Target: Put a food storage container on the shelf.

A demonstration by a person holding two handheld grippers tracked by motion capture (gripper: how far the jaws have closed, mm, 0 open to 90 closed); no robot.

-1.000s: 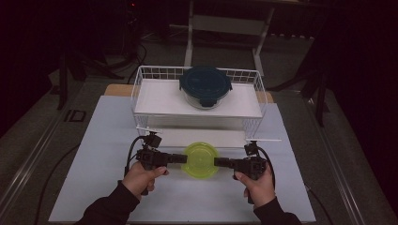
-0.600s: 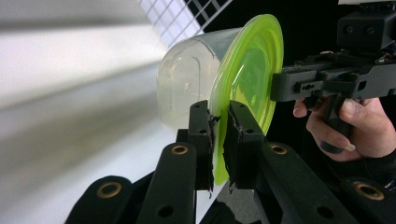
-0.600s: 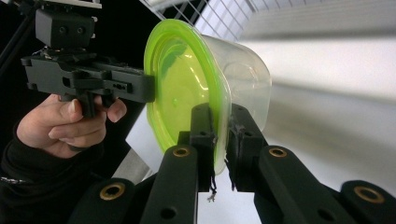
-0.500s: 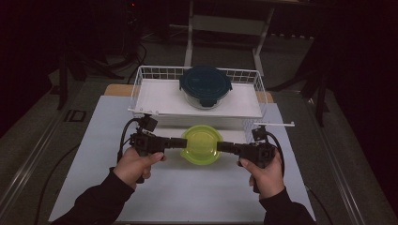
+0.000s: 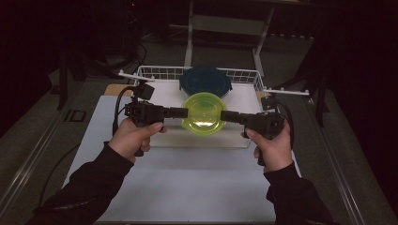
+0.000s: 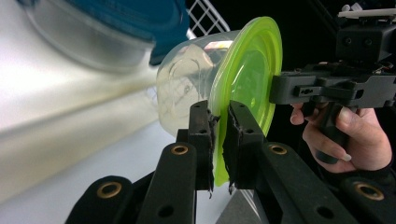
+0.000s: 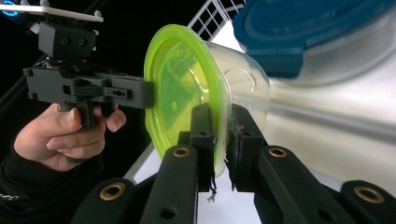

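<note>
A clear round container with a yellow-green lid (image 5: 202, 112) hangs in the air between both grippers, in front of the white wire basket (image 5: 244, 75). My left gripper (image 5: 186, 112) is shut on the lid's left rim (image 6: 218, 144). My right gripper (image 5: 222, 114) is shut on the lid's right rim (image 7: 221, 140). In the left gripper view the container (image 6: 187, 88) lies on its side with the right gripper (image 6: 285, 88) beyond it. In the right gripper view the lid (image 7: 177, 88) faces the left gripper (image 7: 140, 93). A second container with a dark blue lid (image 5: 204, 80) sits in the basket just behind.
The basket stands at the far middle of the white table mat (image 5: 187, 187). A metal stand (image 5: 225, 23) rises behind the table in the dark. The blue-lidded container (image 6: 121, 23) (image 7: 317, 28) looms close in both gripper views.
Both hands have risen, lifting the green-lidded container from the mat to basket-rim height, and it now overlaps the blue-lidded container in the high view. The grips have not changed.
</note>
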